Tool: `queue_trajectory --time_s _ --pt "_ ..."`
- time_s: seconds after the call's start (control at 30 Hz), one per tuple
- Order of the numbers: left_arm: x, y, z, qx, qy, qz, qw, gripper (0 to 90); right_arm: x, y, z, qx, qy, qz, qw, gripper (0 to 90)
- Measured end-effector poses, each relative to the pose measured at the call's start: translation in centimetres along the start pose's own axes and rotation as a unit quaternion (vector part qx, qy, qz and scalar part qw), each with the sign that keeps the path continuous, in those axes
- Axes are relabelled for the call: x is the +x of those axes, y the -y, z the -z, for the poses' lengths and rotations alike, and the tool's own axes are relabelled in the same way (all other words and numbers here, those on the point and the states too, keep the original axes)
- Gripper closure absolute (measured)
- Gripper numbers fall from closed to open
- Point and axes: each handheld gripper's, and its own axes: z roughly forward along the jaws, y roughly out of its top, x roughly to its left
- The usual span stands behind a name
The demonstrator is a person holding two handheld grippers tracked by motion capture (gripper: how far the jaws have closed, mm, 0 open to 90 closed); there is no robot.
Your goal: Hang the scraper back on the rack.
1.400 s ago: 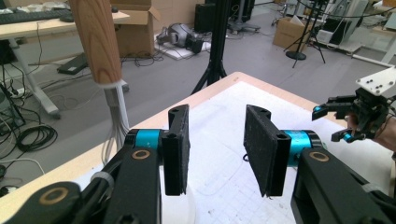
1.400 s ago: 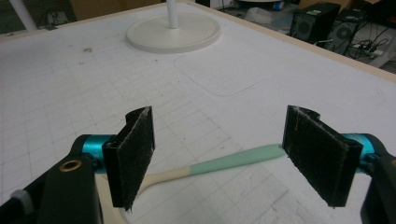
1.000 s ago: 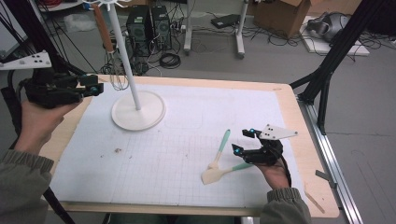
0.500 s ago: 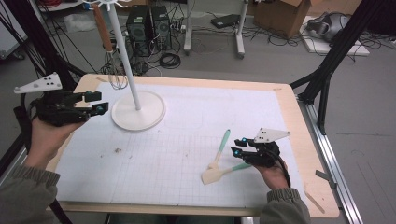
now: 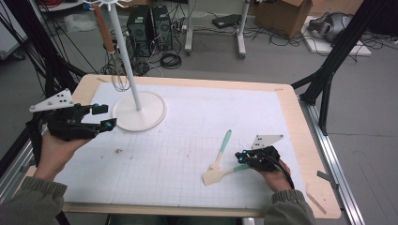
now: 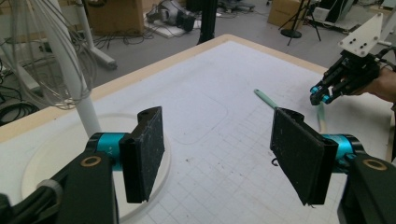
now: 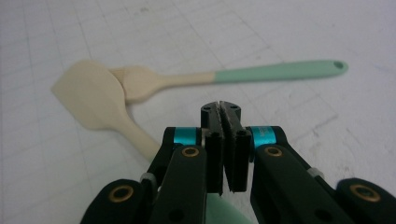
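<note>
Here, low and right of centre in the high view, two utensils with pale heads and mint-green handles lie crossed on the white gridded mat (image 5: 187, 154): a spatula (image 5: 217, 175) with a broad flat blade, and a slimmer spoon (image 5: 221, 150) angled up toward the frame's middle. Right gripper (image 5: 244, 158) sits just right of them, over the spatula's green handle end. Its jaws have just been closing; in the right gripper view the pads (image 7: 226, 140) stand pressed together, green showing beneath them, though whether they pinch the handle is hard to tell from here. Spoon handle runs across the upper right of that view.

Left gripper (image 5: 104, 117), at mid-left of the high view, has just been opening; jaws wide apart, nothing between them. Just beside it, a white stand (image 5: 140, 111) with round base; a wire whisk (image 5: 119, 75) hangs from it.
</note>
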Motion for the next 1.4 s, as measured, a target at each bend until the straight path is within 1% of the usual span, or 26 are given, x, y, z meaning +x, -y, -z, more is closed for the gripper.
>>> queue_trajectory --time_s 0.1,0.13,0.17,0.33,0.43,0.5,0.57,0.7,1.07,1.23,1.4 --pt "-0.3 0.5 -0.2 0.002 0.0 -0.005 1.0 33.4 -0.3 0.6 0.2 0.01 0.005 -0.003 0.9999 88.9" --pt "-0.4 0.6 -0.3 0.001 0.001 -0.005 1.0 33.0 -0.4 0.9 0.3 0.014 0.009 -0.002 0.9999 89.0" --pt "-0.5 0.8 -0.4 0.001 0.001 -0.004 1.0 32.8 -0.5 1.0 0.3 0.014 0.01 -0.002 0.9999 89.1" --pt "-0.8 1.7 -0.7 0.003 0.003 -0.003 1.0 31.7 -0.8 1.9 0.4 0.03 0.016 -0.005 0.9994 89.2" --pt "-1.1 2.0 -0.8 0.002 0.002 -0.004 1.0 31.5 -0.9 2.0 0.5 0.026 0.016 -0.011 0.9995 89.3" --pt "-1.3 2.2 -0.8 0.002 0.001 -0.005 1.0 31.4 -0.9 2.0 0.5 0.027 0.016 -0.007 0.9995 89.3" --pt "-1.5 2.3 -0.7 0.002 -0.001 -0.008 1.0 31.4 -0.9 2.1 0.6 0.028 0.013 -0.011 0.9995 89.4" --pt "-1.8 2.8 -0.7 0.004 -0.001 -0.011 0.9999 30.9 -0.8 2.2 0.6 0.029 0.012 -0.008 0.9995 89.4" --pt "-2.4 3.9 -1.0 0.008 0.001 -0.014 0.9999 30.7 -0.4 2.5 1.0 0.032 -0.003 -0.008 0.9994 89.4" --pt "-2.6 4.1 -0.9 0.008 0.003 -0.019 0.9998 30.7 -0.1 2.7 1.2 0.037 -0.015 -0.007 0.9992 89.4" --pt "-2.8 4.3 -0.8 0.007 0.006 -0.019 0.9998 30.7 0.1 2.9 1.5 0.04 -0.032 -0.005 0.9987 89.4"
